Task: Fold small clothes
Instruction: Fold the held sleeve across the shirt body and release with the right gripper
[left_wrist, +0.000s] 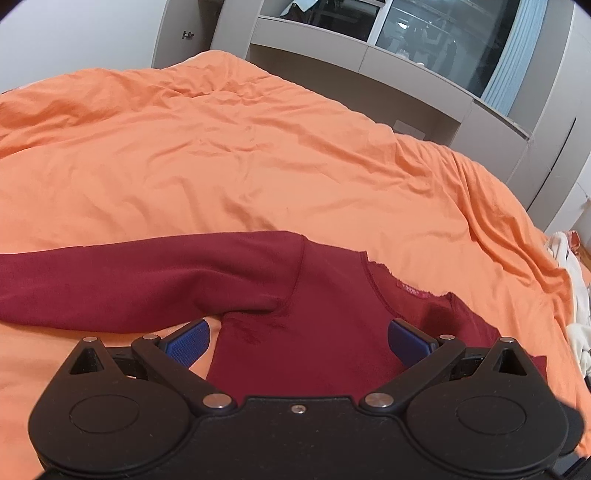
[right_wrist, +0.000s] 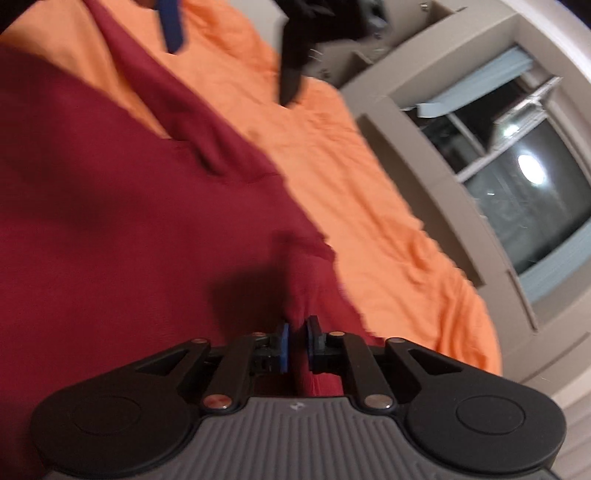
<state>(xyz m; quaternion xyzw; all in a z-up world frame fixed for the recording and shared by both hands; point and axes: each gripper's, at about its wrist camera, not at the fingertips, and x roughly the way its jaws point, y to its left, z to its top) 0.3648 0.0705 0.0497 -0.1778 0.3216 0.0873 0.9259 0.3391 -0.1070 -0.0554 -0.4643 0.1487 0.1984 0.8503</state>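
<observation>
A dark red long-sleeved shirt (left_wrist: 314, 295) lies on the orange bed cover (left_wrist: 221, 166), its neck label (left_wrist: 412, 291) up and one sleeve (left_wrist: 129, 277) stretched out to the left. My left gripper (left_wrist: 297, 326) hovers open over the shirt's chest with nothing between its blue pads. In the right wrist view the picture is blurred. There my right gripper (right_wrist: 297, 325) has its jaws nearly together, pinching a raised fold of the red shirt (right_wrist: 110, 221) near its edge. The left gripper's blue finger (right_wrist: 171, 29) shows at the top of that view.
Orange bedding (right_wrist: 351, 184) spreads beyond the shirt on all sides. A grey wall unit with a dark window (left_wrist: 369, 59) runs behind the bed. A pile of white clothes (left_wrist: 576, 306) lies at the bed's right edge.
</observation>
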